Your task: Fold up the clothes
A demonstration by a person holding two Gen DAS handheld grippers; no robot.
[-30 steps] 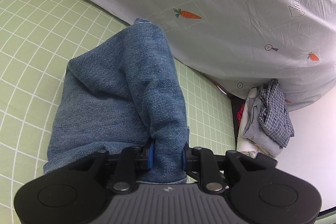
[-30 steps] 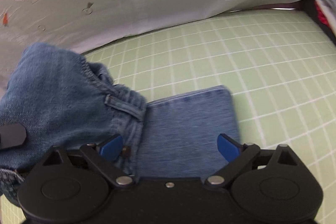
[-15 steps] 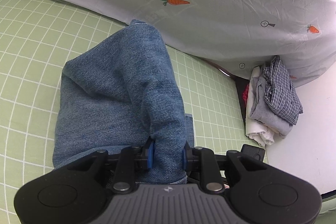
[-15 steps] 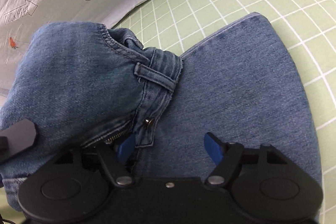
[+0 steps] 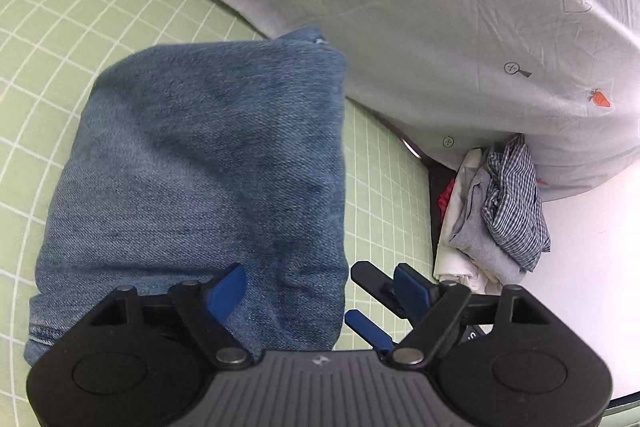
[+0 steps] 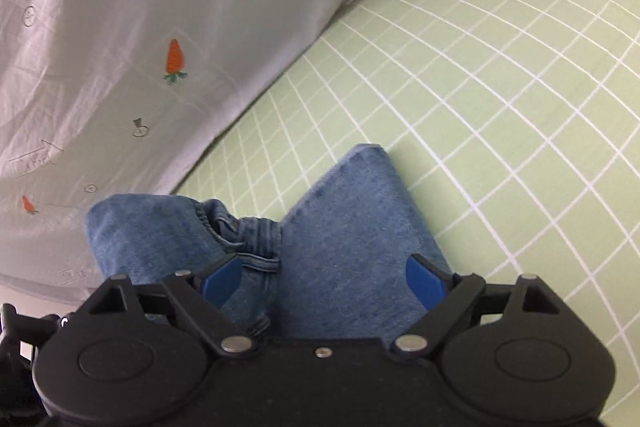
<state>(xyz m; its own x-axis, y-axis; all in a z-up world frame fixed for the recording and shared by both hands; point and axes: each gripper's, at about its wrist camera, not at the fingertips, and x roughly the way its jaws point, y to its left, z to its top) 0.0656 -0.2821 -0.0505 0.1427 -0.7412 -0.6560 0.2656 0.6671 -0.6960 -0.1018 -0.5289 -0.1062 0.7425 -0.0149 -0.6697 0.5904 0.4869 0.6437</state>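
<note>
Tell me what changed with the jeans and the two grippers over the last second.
The left gripper let go: its jaws, shut on a raised fold of the jeans before, now stand open, and the fold has dropped flat. The right gripper stayed open over the jeans. The clothes pile has not moved.

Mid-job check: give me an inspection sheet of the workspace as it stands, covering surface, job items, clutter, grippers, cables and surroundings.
Surface: green sheet with white grid, flat.
Job's things: folded jeans lying on the sheet; waistband shows in the right wrist view.
Clutter: clothes pile beyond the sheet's edge, with a checked shirt, grey and white items, a bit of red.
Grippers: left hand-held gripper open, holding nothing; right hand-held gripper open over the jeans.
Cables: nothing seen.
Surroundings: pale carrot-print bedding bunched along the sheet's far edge, next to the jeans.
</note>
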